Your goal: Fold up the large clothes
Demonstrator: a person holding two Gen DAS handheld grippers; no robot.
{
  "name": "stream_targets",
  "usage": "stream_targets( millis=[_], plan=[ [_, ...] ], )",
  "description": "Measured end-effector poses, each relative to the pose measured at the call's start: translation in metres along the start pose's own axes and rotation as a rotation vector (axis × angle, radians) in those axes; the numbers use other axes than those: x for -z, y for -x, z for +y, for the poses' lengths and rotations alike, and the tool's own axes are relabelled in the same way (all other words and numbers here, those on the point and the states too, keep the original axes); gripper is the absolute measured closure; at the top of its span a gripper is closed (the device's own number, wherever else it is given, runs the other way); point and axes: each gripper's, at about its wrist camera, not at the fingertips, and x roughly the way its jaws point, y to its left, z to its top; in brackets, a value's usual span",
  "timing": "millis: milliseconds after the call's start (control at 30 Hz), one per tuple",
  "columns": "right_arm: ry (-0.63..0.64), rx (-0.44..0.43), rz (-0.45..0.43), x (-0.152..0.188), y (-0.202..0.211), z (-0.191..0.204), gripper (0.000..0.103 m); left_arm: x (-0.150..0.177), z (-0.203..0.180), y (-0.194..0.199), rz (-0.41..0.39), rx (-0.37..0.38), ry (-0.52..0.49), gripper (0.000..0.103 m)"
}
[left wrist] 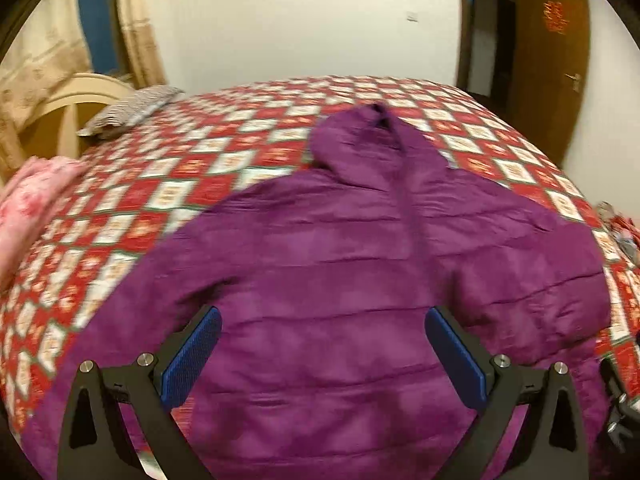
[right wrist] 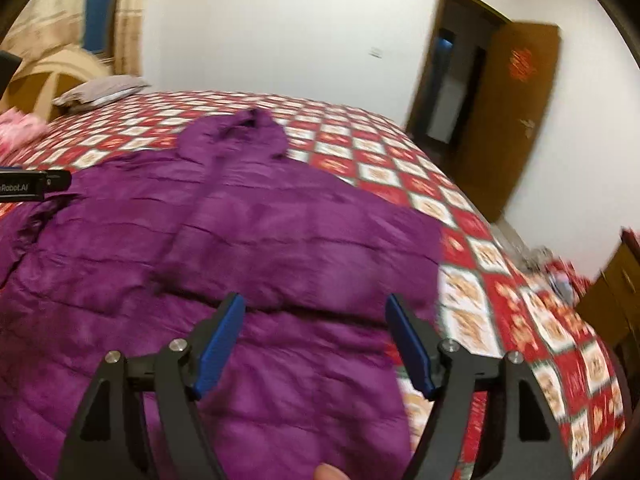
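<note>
A purple hooded puffer jacket lies spread flat on the bed, hood pointing away from me. It also shows in the right wrist view, with its right sleeve folded in across the body. My left gripper is open and empty, hovering above the jacket's lower body. My right gripper is open and empty above the jacket's right side near the folded sleeve. Part of the left gripper shows at the left edge of the right wrist view.
The bed has a red and white patterned quilt. A grey pillow and a pink blanket lie at the far left by the headboard. A brown door stands open at the right, and a wooden cabinet is beside the bed.
</note>
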Motion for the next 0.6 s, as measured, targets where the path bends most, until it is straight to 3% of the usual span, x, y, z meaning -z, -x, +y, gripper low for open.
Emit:
stream_targets(
  millis=[267, 300, 333, 367, 400, 533, 600],
  plan=[
    [-0.028, 0.022, 0.053, 0.028, -0.015, -0.021, 0.026, 0.001, -0.088, -0.051, 0.089, 0.103, -0.096, 0.003],
    [-0.03, 0.022, 0.057, 0.031, -0.018, -0.021, 0.025, 0.003, -0.097, -0.06, 0.104, 0.107, -0.109, 0.009],
    [-0.034, 0.022, 0.061, 0.033, -0.019, -0.024, 0.025, 0.004, -0.102, -0.067, 0.12, 0.123, -0.113, 0.029],
    [-0.041, 0.022, 0.065, 0.036, -0.021, -0.026, 0.024, 0.006, -0.106, -0.074, 0.141, 0.156, -0.116, 0.058],
    [-0.048, 0.023, 0.069, 0.039, -0.021, -0.029, 0.024, 0.008, -0.108, -0.078, 0.157, 0.19, -0.113, 0.07],
    [-0.106, 0.034, 0.066, 0.044, -0.02, -0.052, 0.024, 0.013, -0.111, -0.065, 0.084, 0.222, -0.144, 0.087],
    [-0.164, 0.013, 0.084, 0.046, -0.023, -0.065, 0.024, 0.013, -0.105, -0.055, 0.052, 0.228, -0.14, 0.09]
  ],
)
